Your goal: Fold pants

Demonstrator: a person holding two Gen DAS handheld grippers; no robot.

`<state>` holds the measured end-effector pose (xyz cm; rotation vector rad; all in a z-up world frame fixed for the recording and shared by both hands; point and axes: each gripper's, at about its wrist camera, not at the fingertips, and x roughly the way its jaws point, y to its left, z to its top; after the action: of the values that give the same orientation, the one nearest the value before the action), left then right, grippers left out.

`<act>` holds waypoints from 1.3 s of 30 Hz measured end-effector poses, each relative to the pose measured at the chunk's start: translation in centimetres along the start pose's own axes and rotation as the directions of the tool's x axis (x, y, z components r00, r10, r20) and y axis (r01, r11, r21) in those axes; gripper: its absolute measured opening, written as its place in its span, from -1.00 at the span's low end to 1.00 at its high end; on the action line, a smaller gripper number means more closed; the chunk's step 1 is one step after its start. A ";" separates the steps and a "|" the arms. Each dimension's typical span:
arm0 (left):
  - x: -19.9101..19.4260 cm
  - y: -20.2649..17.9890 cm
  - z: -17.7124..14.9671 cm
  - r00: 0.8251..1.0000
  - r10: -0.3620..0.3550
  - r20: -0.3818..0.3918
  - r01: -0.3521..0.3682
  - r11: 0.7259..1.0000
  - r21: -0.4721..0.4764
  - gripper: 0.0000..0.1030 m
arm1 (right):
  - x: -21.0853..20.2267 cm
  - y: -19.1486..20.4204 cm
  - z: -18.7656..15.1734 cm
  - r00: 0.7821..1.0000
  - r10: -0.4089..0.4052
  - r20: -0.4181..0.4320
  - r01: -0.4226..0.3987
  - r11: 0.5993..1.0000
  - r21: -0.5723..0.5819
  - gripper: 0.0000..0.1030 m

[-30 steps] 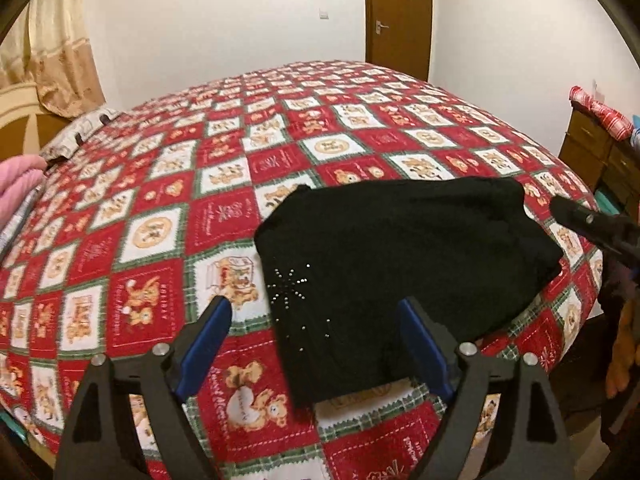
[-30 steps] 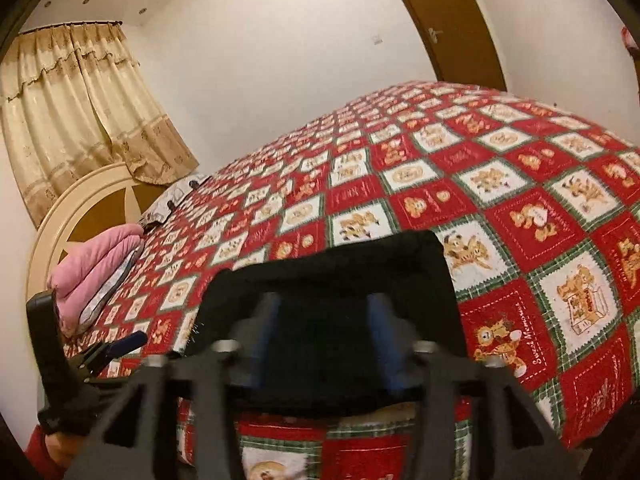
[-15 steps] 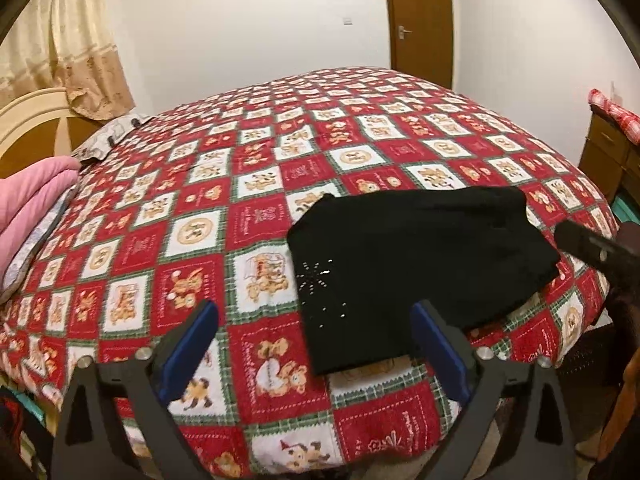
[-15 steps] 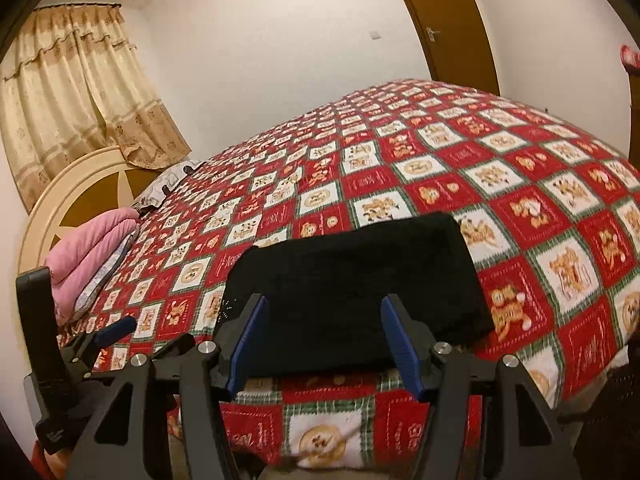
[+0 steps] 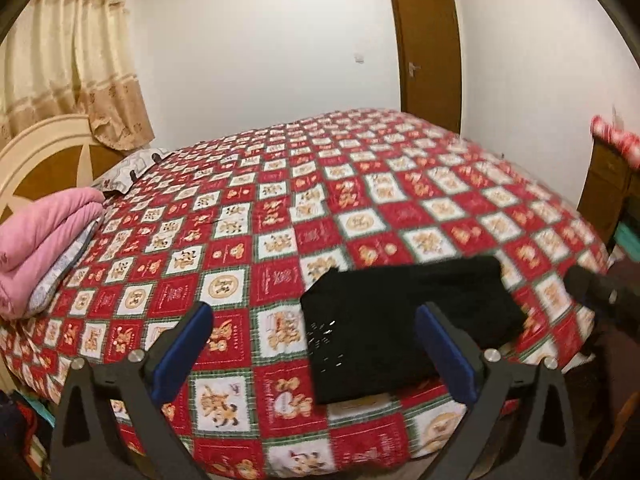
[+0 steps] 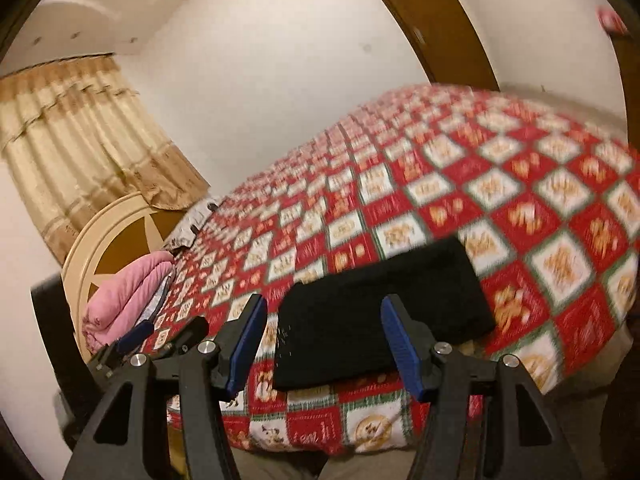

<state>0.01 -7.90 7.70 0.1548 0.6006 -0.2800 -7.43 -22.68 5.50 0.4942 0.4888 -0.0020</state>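
Black pants (image 5: 404, 316) lie folded into a compact rectangle near the front edge of the bed, with small sparkly studs at their left front. They also show in the right wrist view (image 6: 380, 320). My left gripper (image 5: 316, 348) is open and empty, held back from the bed's edge, apart from the pants. My right gripper (image 6: 324, 344) is open and empty, also held back off the bed. The right gripper's tip (image 5: 600, 292) shows at the right edge of the left wrist view. The left gripper (image 6: 160, 340) shows at the lower left of the right wrist view.
The bed has a red, white and green patchwork cover (image 5: 360, 200). A folded pink blanket (image 5: 40, 236) lies at the left by the round headboard (image 5: 36, 160). A wooden dresser (image 5: 608, 184) stands at the right, a brown door (image 5: 428, 48) at the back.
Both grippers have pulled back and away from the bed. The pants look smaller and farther off and stay folded in place. Both grippers stay open.
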 end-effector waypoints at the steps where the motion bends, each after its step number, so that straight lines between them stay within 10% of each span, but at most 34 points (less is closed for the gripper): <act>1: -0.6 -0.1 0.0 1.000 -0.012 0.016 0.012 1.000 -0.011 1.00 | -0.6 0.5 0.0 1.000 -0.003 0.031 0.005 0.999 -0.043 0.20; 7: -1.3 -1.2 -1.9 0.999 0.004 0.053 -0.003 1.000 -0.016 1.00 | -2.3 2.1 -0.9 0.981 -0.081 0.176 0.115 0.975 -0.188 0.37; 39: 7.2 0.4 -6.7 0.992 -0.035 -0.119 0.033 0.999 -0.018 1.00 | 7.1 -3.4 -5.9 0.968 -0.251 0.000 0.247 0.955 -0.167 0.37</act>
<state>2.23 -7.56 -1.90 0.1472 0.7242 -0.3001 -4.19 -22.21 -3.83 0.2670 0.5648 -0.1971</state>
